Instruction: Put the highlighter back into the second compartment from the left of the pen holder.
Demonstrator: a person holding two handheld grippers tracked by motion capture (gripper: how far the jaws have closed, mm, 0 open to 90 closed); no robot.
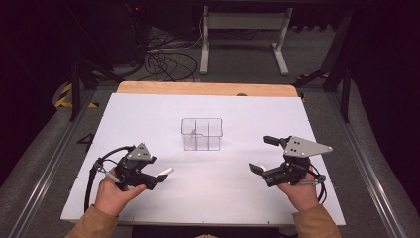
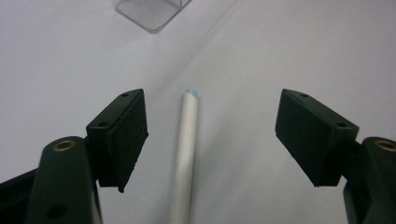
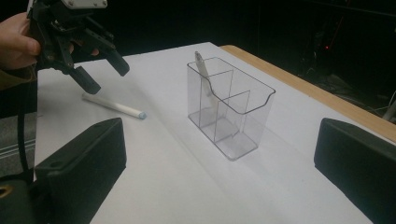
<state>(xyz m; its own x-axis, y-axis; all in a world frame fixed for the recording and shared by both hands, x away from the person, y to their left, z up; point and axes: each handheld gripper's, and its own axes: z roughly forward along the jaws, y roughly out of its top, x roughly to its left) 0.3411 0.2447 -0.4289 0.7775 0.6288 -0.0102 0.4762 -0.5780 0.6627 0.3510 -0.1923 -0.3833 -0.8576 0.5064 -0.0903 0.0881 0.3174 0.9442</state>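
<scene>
A white pen [image 2: 186, 149] with a pale blue tip lies flat on the white table [image 1: 228, 193]. My left gripper [image 2: 211, 105] is open, its jaws on either side of the pen and not touching it. From above, the left gripper [image 1: 155, 173] is at the front left with the pen [image 1: 166, 171] at its tips. A clear divided box [image 1: 201, 134] stands mid-table; another pale pen [image 3: 204, 72] leans in one compartment. My right gripper [image 1: 260, 153] hovers open at the front right, facing the box [image 3: 233, 116] with nothing between its jaws.
The table's wooden far edge [image 1: 208, 89] borders a floor with cables [image 1: 163, 62] and a white stand [image 1: 242, 29]. Metal rails [image 1: 54, 153] run along both table sides. The person's hands hold the grippers near the front edge.
</scene>
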